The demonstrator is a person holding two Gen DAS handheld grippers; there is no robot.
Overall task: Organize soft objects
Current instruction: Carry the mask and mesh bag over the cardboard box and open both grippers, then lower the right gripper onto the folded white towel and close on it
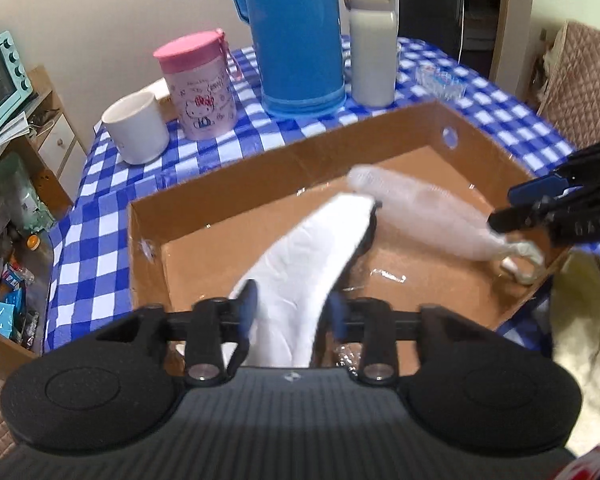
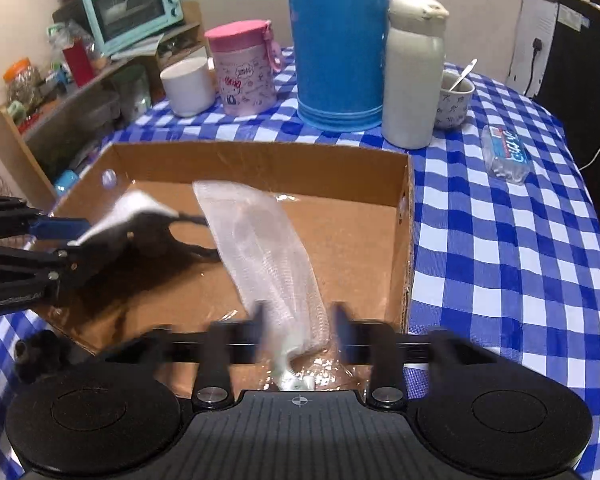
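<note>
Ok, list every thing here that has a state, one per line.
Left tool: open, white cloth between the fingers.
Right tool: open, mesh bag between the fingers.
White cloth: draped into the box.
Mesh bag: lying stretched in the box.
Cardboard box: open-topped, upright.
Pink cup: lid on.
White bottle: cap shut.
White mug: upright, uncovered.
Small cup: spoon standing in it.

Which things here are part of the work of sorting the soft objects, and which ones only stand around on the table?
Part of the work:
- cardboard box
- white cloth item, between the left gripper fingers
- mesh bag, between the right gripper fingers

Only standing around:
- blue thermos
- white bottle
- pink cup
- white mug
- small bowl with spoon
</note>
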